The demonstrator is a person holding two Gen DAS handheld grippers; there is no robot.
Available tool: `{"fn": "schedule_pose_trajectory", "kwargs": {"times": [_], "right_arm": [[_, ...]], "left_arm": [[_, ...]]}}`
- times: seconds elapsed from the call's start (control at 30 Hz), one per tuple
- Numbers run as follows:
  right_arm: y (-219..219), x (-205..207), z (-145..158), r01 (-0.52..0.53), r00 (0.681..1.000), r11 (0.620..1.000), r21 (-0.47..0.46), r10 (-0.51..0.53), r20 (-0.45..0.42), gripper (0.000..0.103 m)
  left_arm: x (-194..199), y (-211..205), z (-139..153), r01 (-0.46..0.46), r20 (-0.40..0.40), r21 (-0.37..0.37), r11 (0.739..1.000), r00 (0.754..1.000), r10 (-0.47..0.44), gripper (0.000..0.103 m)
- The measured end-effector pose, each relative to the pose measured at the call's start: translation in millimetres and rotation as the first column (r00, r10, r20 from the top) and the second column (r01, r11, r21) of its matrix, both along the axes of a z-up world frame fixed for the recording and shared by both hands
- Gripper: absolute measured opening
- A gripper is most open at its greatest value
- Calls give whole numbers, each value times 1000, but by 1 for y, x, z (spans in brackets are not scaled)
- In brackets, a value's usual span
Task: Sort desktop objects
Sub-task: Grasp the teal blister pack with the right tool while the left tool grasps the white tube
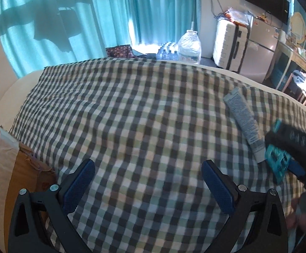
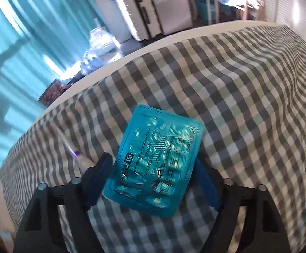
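Right wrist view: the right gripper (image 2: pixel 153 175) is clamped on a teal blister pack (image 2: pixel 155 160), its shiny foil dimpled and crinkled with dark print, held above the checked cloth (image 2: pixel 247 97). The left gripper (image 1: pixel 148 181) hangs spread wide, holding nothing; a grey tube (image 1: pixel 244 122) lies on the cloth nearby.

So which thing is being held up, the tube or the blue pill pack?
The blue pill pack: the right gripper pinches it above the checked cloth, while the grey tube lies flat on the cloth, untouched.
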State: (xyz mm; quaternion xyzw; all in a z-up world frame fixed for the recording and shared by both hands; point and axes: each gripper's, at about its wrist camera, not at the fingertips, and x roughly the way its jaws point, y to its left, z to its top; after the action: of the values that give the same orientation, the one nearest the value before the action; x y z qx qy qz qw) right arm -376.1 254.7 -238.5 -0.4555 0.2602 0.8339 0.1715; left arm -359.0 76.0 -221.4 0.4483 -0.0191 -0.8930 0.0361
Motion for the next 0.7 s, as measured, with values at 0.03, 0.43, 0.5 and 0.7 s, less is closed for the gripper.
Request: {"fn": "schedule_pose_trajectory", "kwargs": {"times": [0.03, 0.43, 0.5, 0.7], "right_arm": [[3, 9, 1, -21, 1000, 1000, 0, 21, -8, 72], [37, 145, 24, -83, 994, 980, 180, 94, -51, 71], [40, 155, 18, -92, 994, 980, 175, 101, -41, 71], [37, 153, 14, -137, 989, 970, 200, 145, -26, 71]], "left_arm": [[-1, 6, 2, 13, -3, 7, 1000, 1000, -13, 103], [-46, 87, -7, 95, 39, 147, 985, 994, -101, 103], [-56, 92, -10, 99, 36, 164, 982, 994, -106, 103], [-70, 89, -19, 84, 100, 207, 975, 989, -106, 56]]}}
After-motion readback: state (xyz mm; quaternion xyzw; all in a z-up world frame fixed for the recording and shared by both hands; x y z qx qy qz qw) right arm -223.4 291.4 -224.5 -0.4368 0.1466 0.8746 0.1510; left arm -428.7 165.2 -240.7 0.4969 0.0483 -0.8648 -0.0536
